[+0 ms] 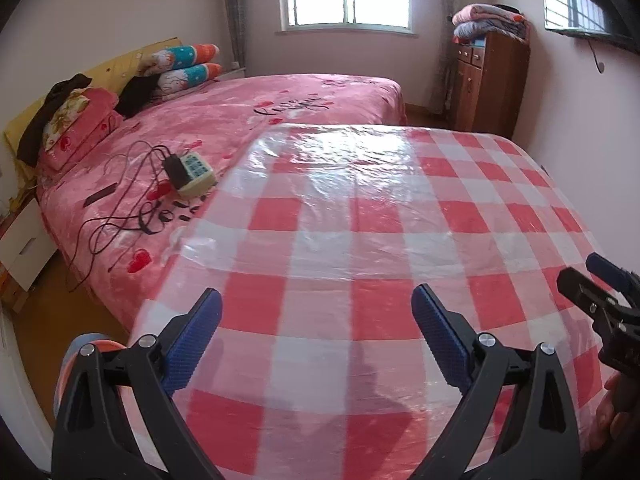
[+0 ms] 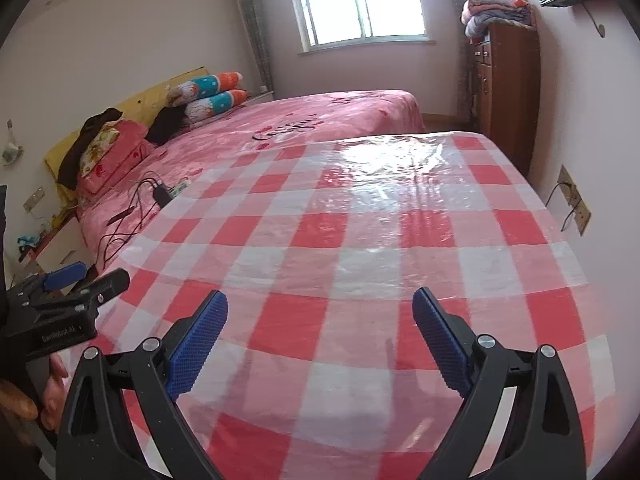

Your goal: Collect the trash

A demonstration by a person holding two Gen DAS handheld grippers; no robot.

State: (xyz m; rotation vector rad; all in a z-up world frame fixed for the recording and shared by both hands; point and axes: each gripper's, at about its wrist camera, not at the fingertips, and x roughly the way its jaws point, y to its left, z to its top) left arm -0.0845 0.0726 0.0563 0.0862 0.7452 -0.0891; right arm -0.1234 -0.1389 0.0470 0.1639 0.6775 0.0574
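A table [image 1: 360,216] with a red and white checked cloth under clear plastic fills both views [image 2: 360,232]. I see no trash on it. My left gripper [image 1: 316,300] is open and empty, held above the near part of the table. My right gripper [image 2: 320,304] is open and empty, also above the near part. The right gripper shows at the right edge of the left wrist view [image 1: 592,280]. The left gripper shows at the left edge of the right wrist view [image 2: 80,284].
A bed with a pink blanket [image 1: 240,120] lies left of the table, with a power strip and cables [image 1: 192,168], pillows [image 1: 188,68] and dark clothes on it. A wooden cabinet [image 1: 488,80] with folded blankets stands at the back right. A white nightstand [image 1: 24,244] is at left.
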